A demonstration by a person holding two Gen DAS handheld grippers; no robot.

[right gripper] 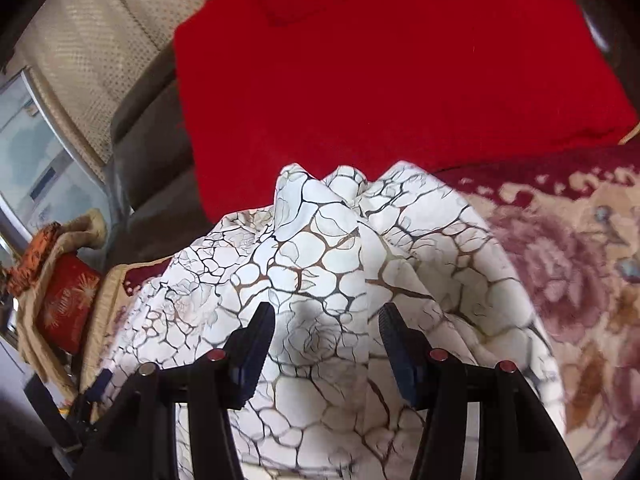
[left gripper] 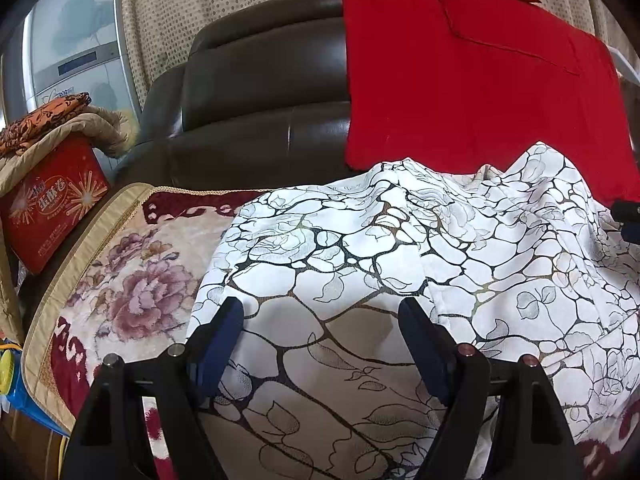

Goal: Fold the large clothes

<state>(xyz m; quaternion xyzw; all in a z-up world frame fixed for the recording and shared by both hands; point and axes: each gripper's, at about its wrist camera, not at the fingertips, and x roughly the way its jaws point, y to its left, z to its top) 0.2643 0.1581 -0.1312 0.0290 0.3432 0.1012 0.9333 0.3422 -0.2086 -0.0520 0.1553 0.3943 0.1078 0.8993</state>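
- We see a large white garment printed with dark, gold-edged cracked-stone and leaf lines (left gripper: 400, 248) lying rumpled on a floral plush blanket in cream, mauve and dark red (left gripper: 132, 280), which covers the seat of a dark brown leather sofa (left gripper: 260, 92).
- Our left gripper (left gripper: 322, 320) hovers over the near part of the garment with its blue-padded jaws spread wide — cloth lies below the gap, but the pads press on nothing.
- Our right gripper (right gripper: 326, 324) sits above a raised fold of the same garment (right gripper: 320, 248); its jaws stand about half apart, and we cannot tell whether the pads touch the cloth.
- Behind the garment a flat red cloth (left gripper: 460, 80) hangs over the sofa back and reaches down to the seat, its lower edge just beside the garment's far ridge.
- At the left, a red box with gold firework print (left gripper: 52, 208) stands beside the blanket, a tan fringed cloth draped over it.
- In the right wrist view the left gripper's black frame (right gripper: 96, 392) shows at the garment's left edge.
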